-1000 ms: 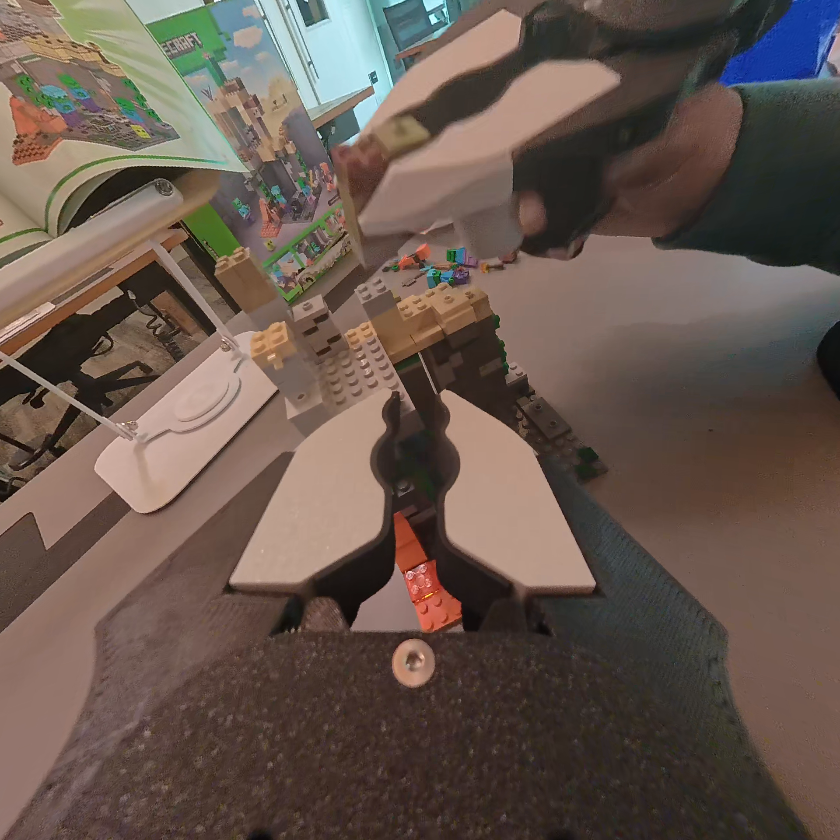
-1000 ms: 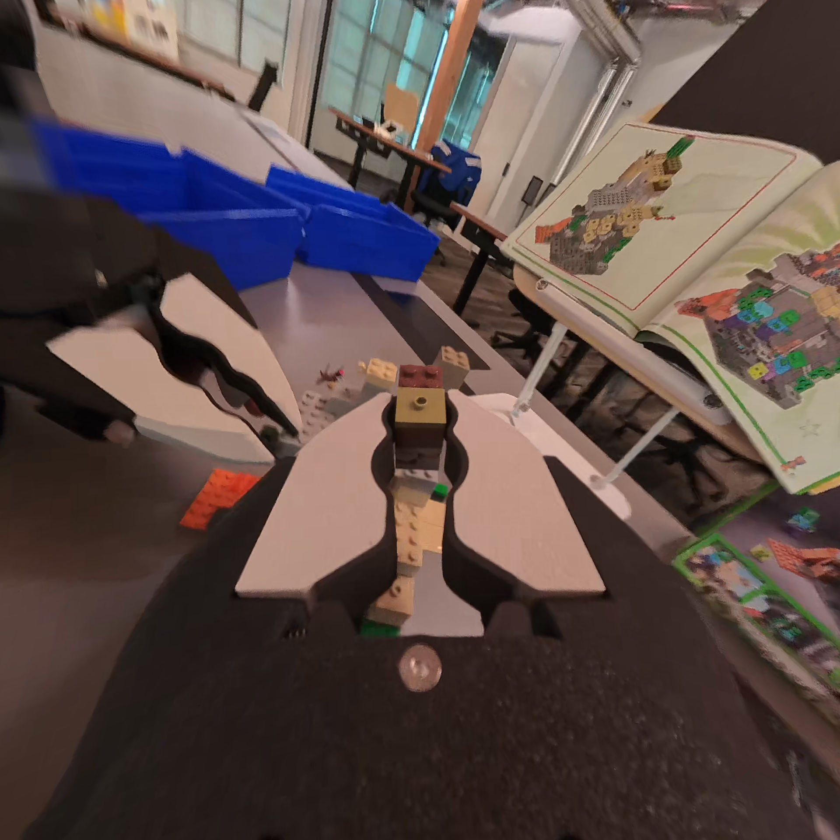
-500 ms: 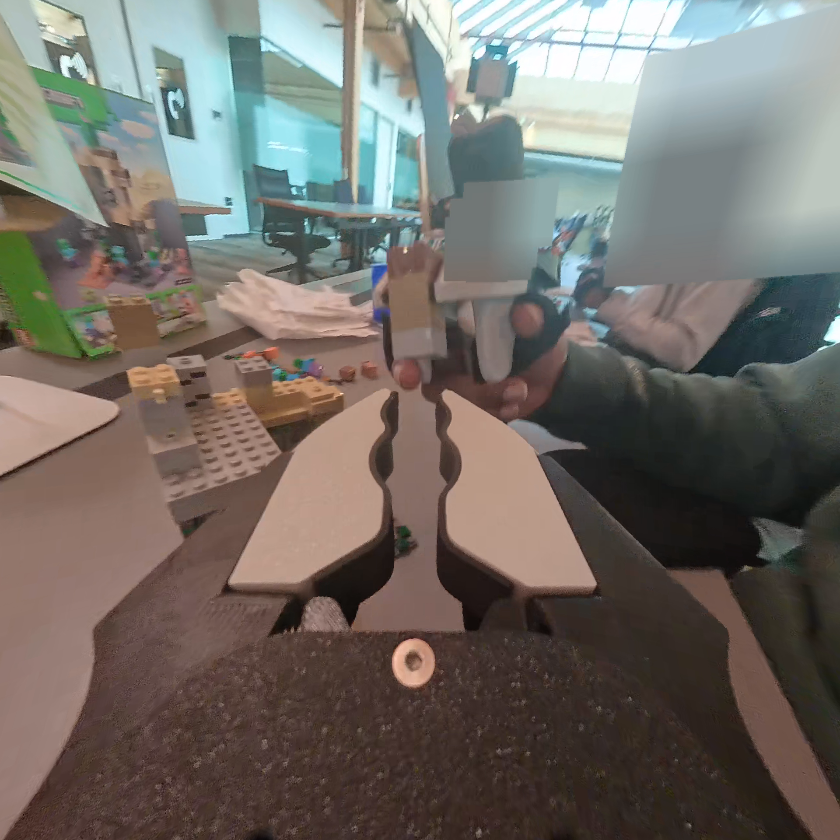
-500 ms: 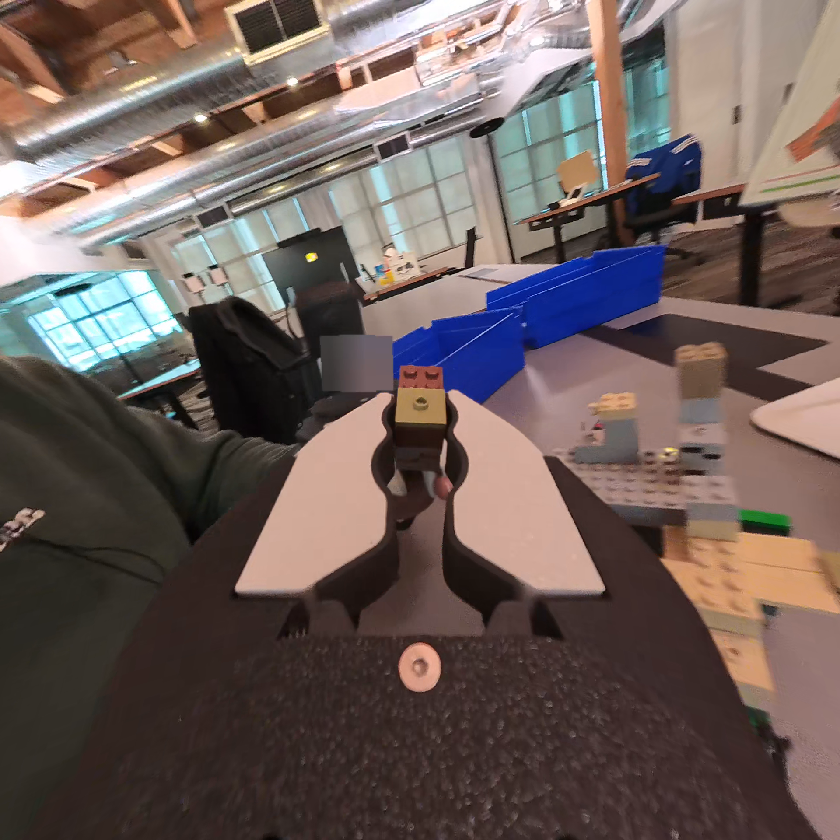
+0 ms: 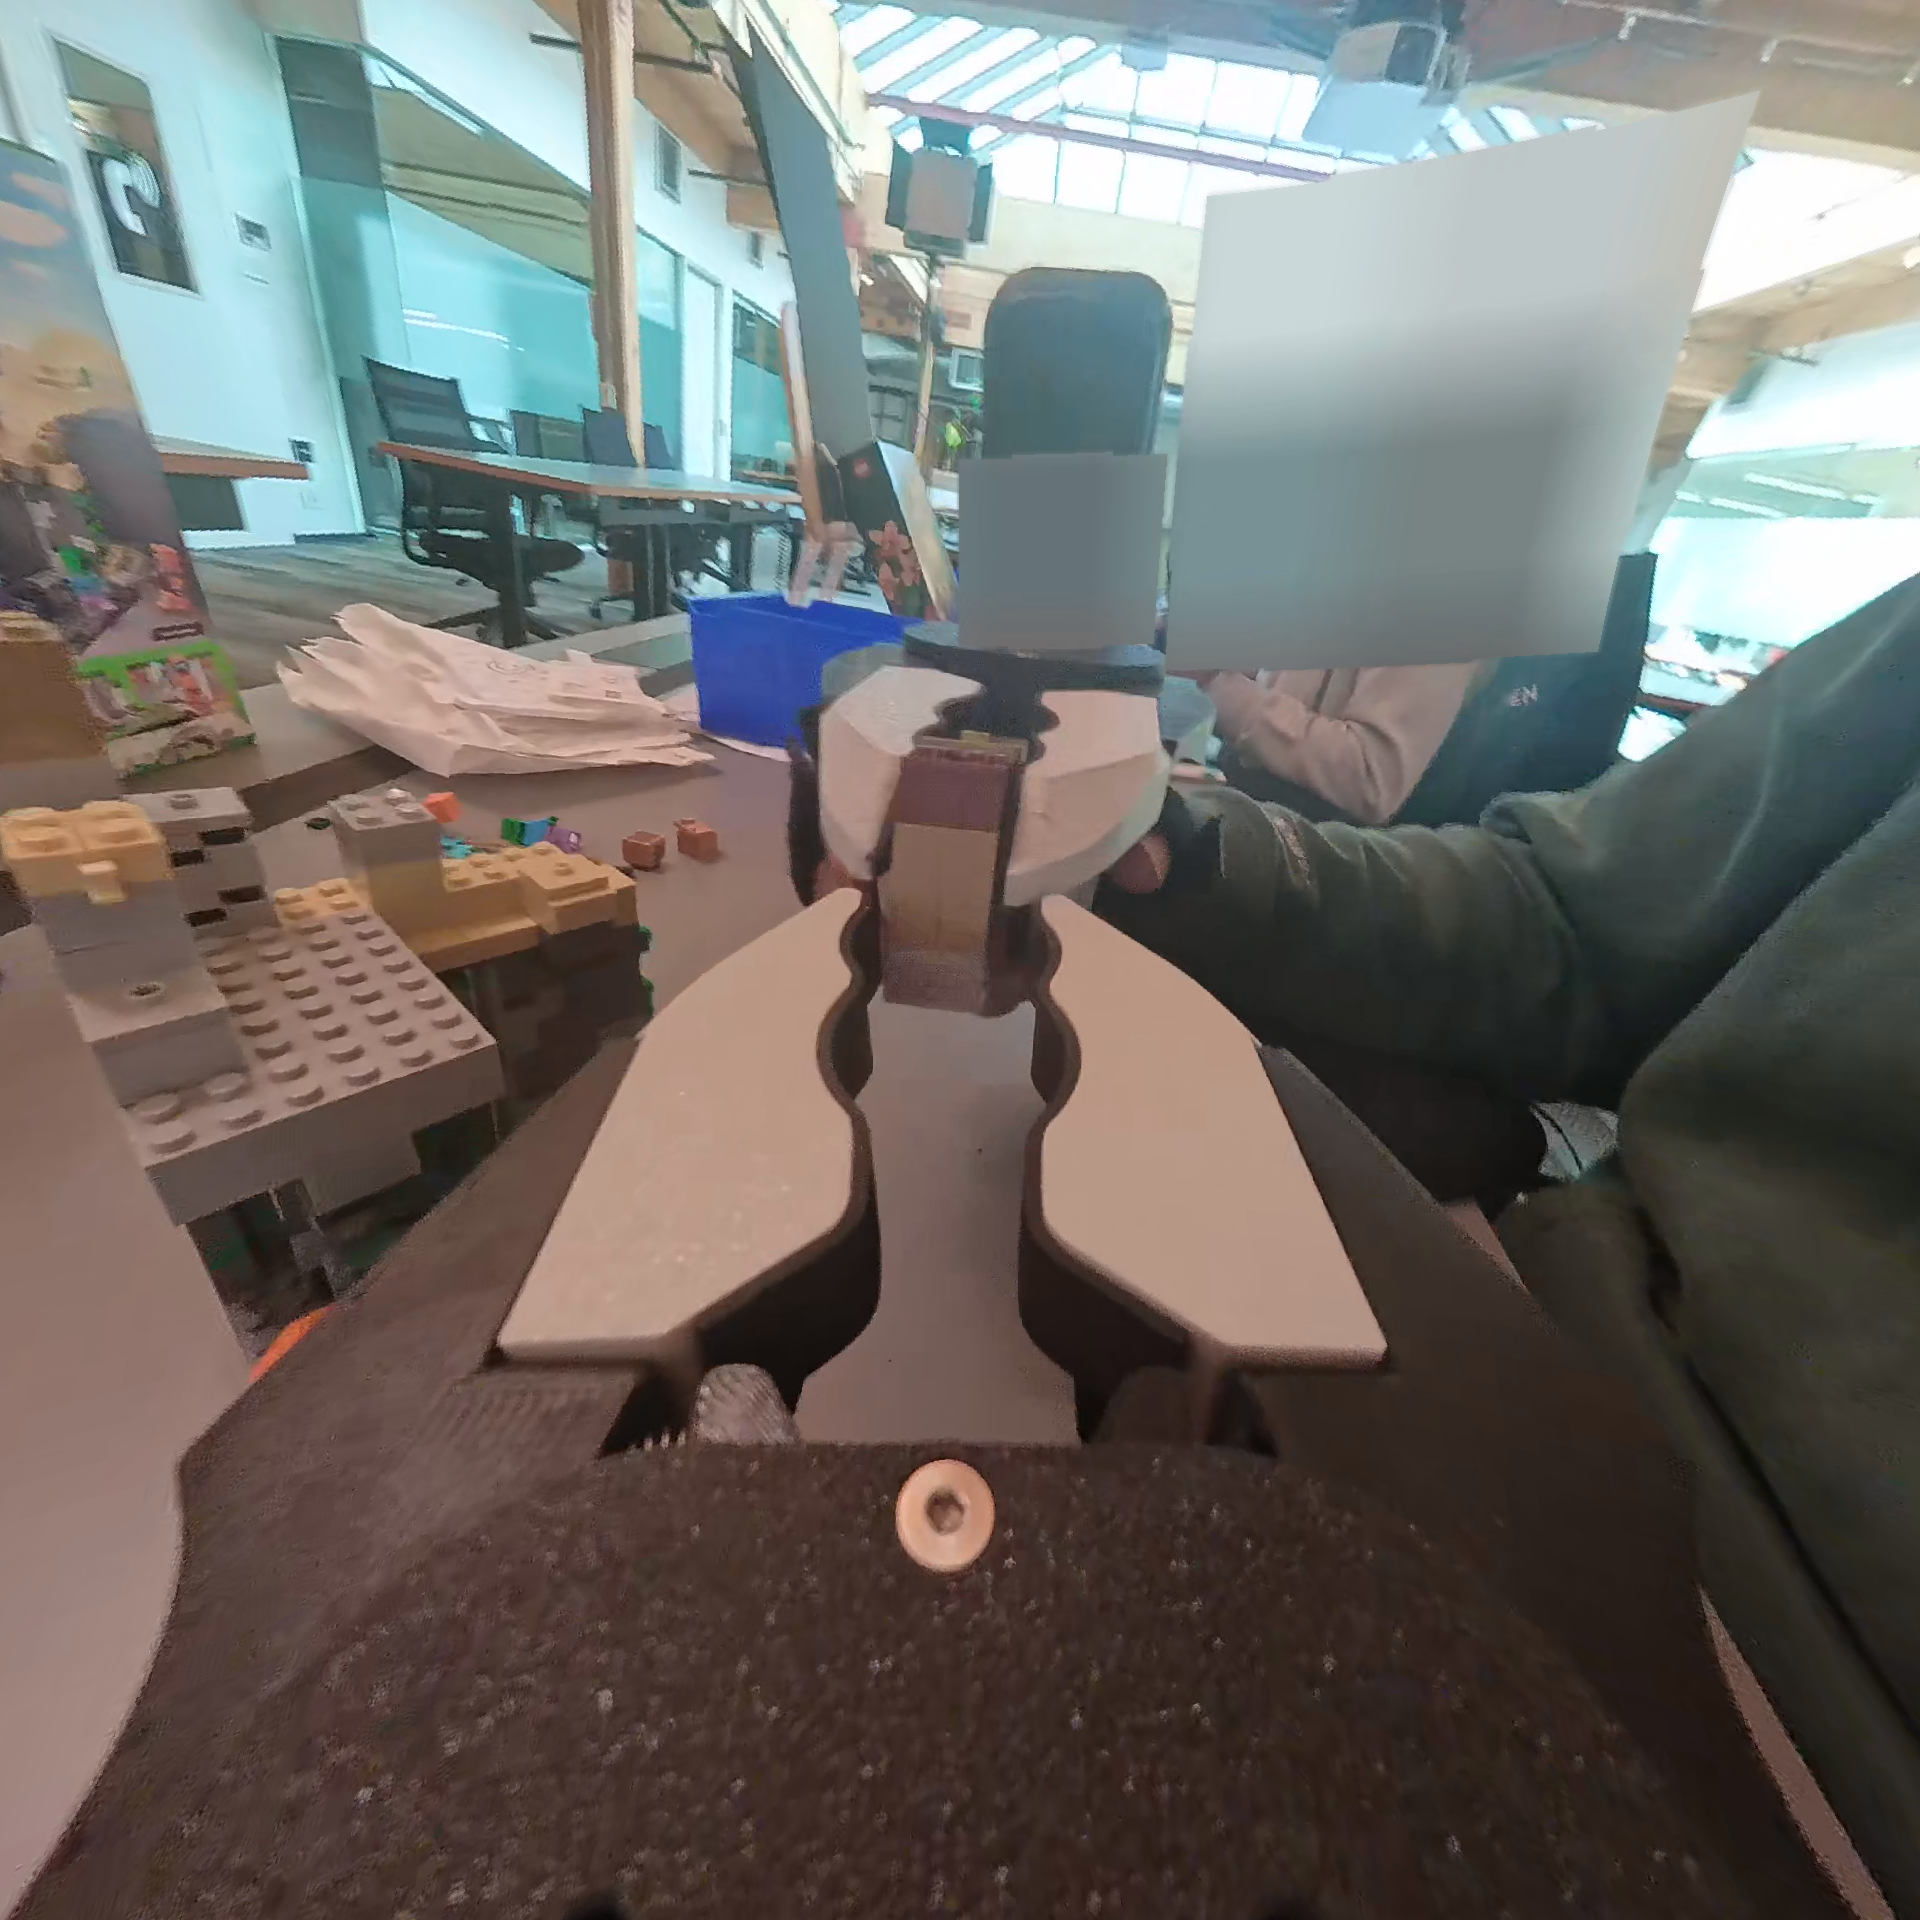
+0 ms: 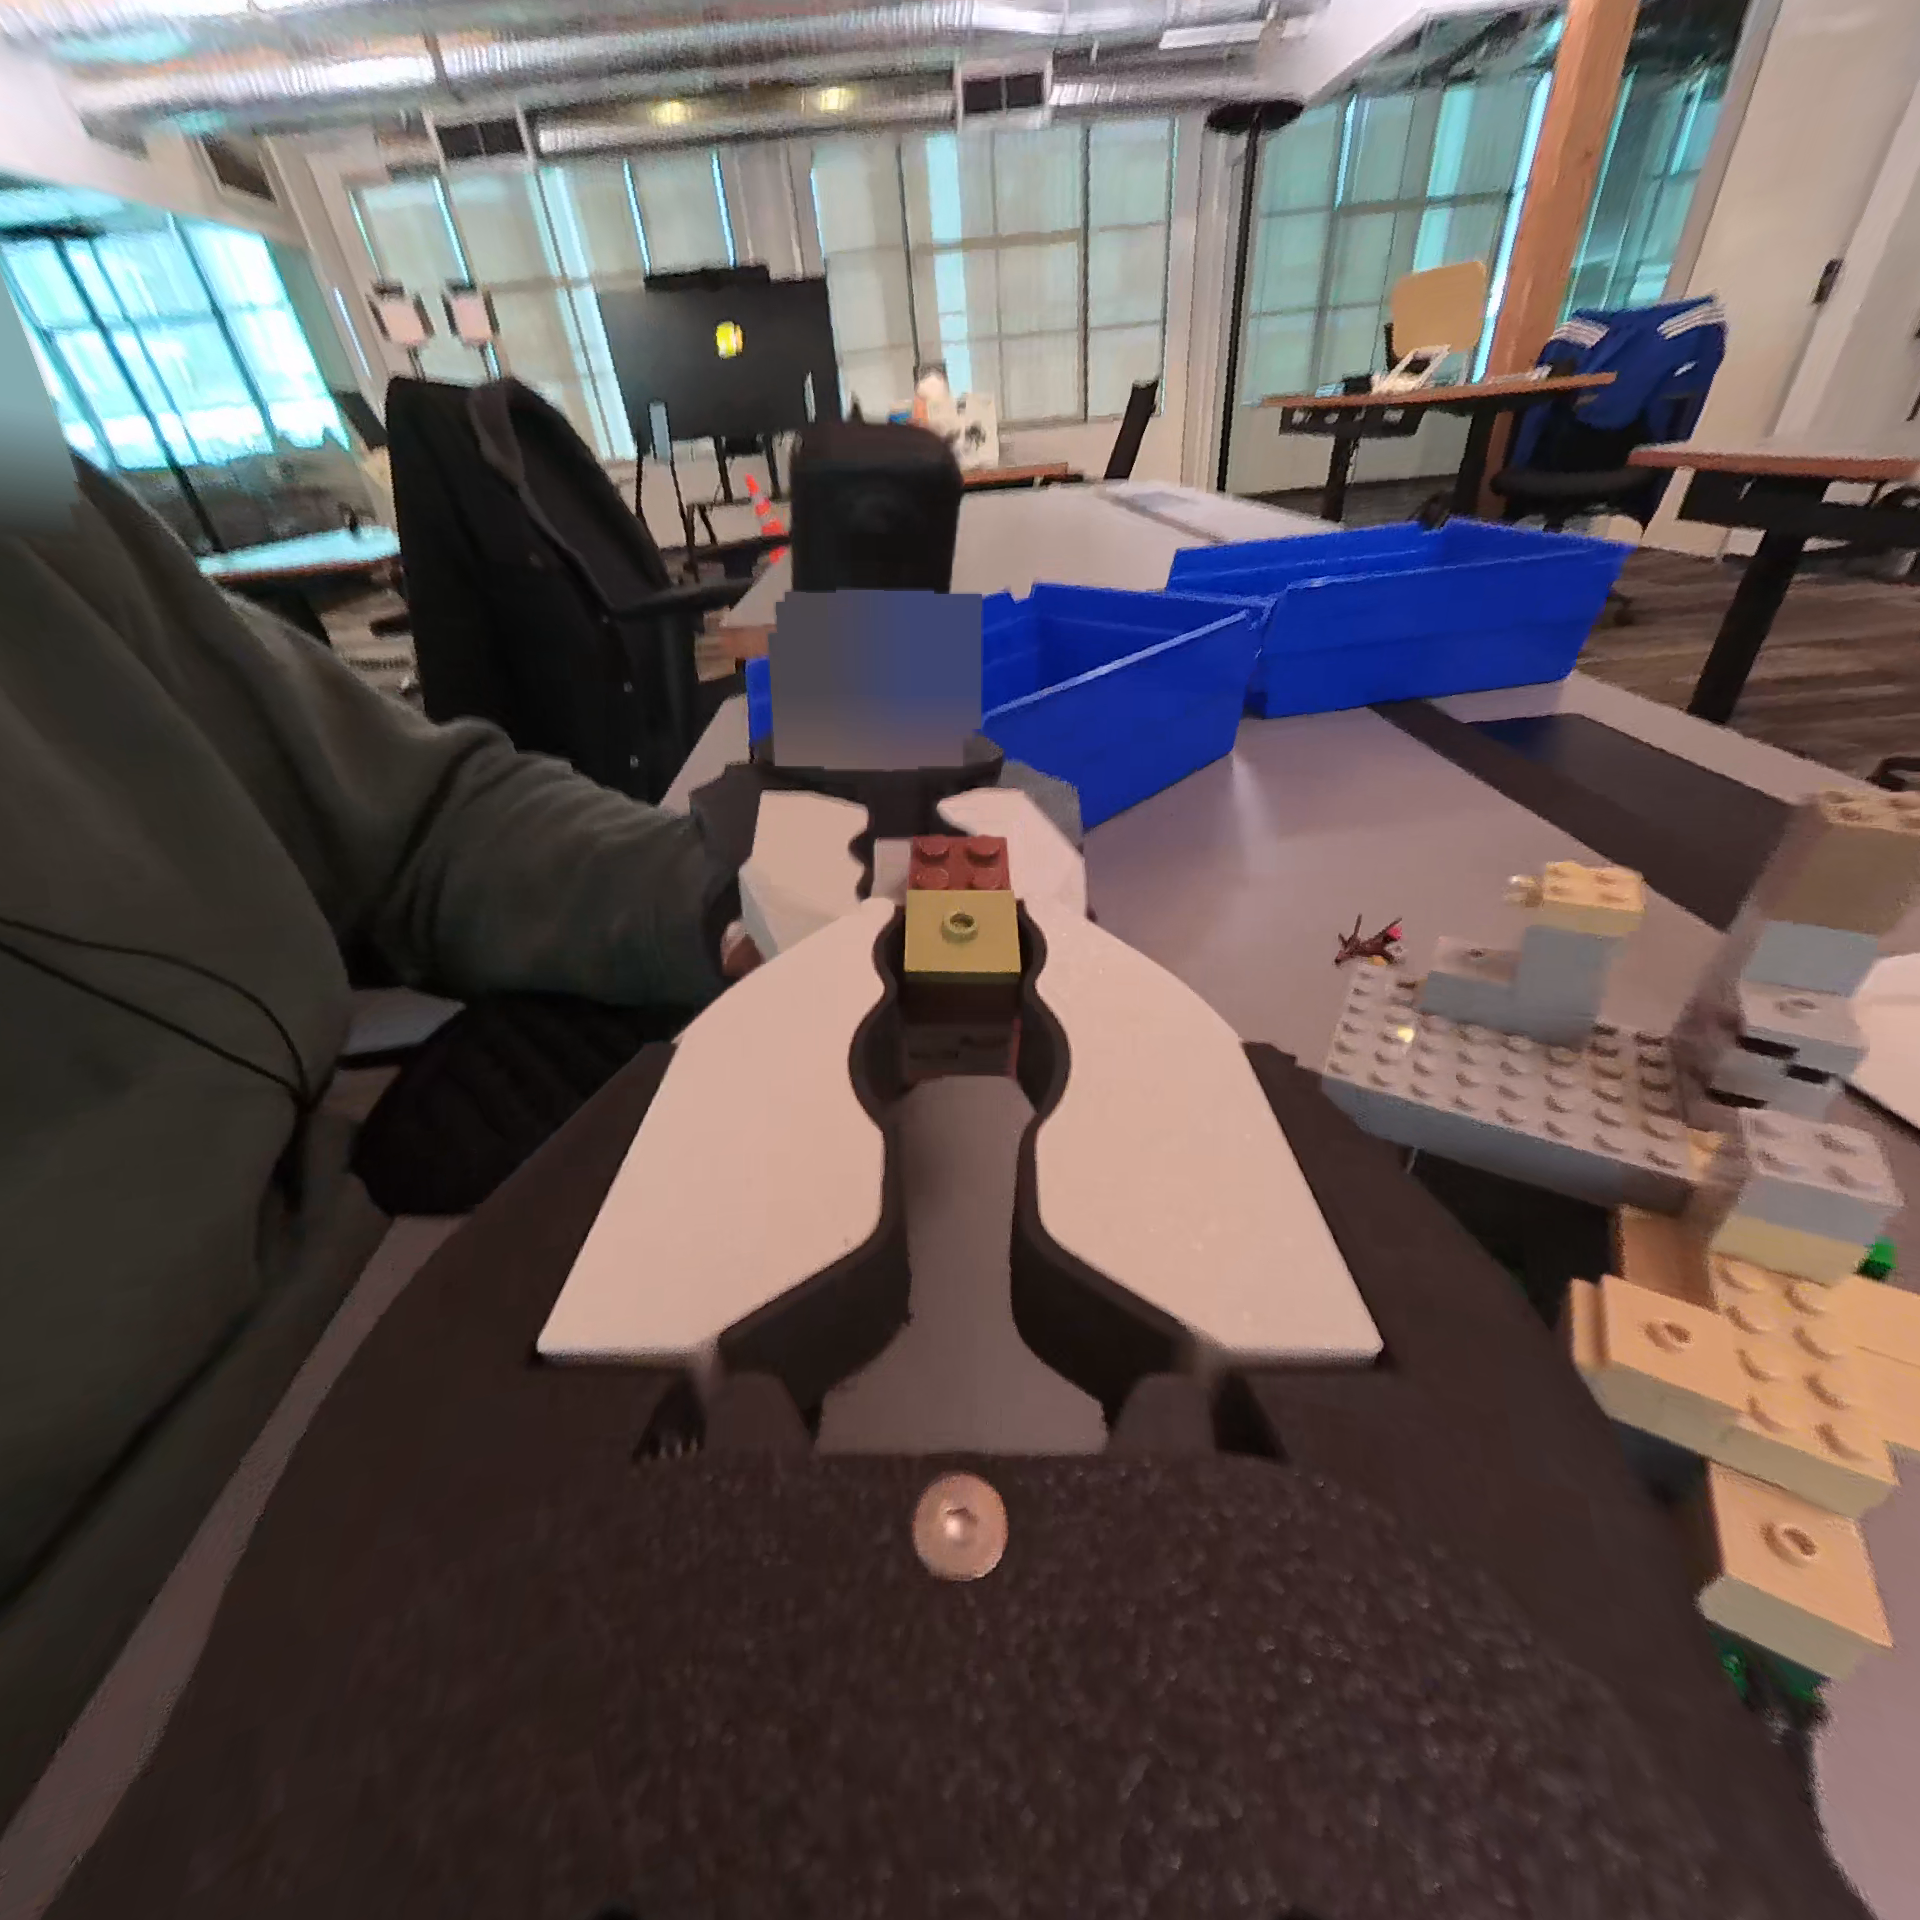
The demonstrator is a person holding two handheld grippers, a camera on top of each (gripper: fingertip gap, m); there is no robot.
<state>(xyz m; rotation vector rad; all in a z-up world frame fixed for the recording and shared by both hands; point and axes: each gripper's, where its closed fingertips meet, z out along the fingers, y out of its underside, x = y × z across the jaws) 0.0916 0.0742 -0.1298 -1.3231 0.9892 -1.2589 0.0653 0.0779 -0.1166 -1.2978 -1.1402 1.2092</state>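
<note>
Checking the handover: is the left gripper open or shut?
Open: the left gripper has a wide gap, its fingertips flanking the brick stack without pinching.

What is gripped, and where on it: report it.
The right gripper clamps the small brick stack by one end; left gripper is open, holding nothing.

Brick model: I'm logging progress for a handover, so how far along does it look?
Done: the brick model has tan and grey blocks on its grey plate. In hand: the right gripper is shut on a small brick stack, its far end between the tips of the open left gripper. Left: loose bricks lie beyond the model.
</note>
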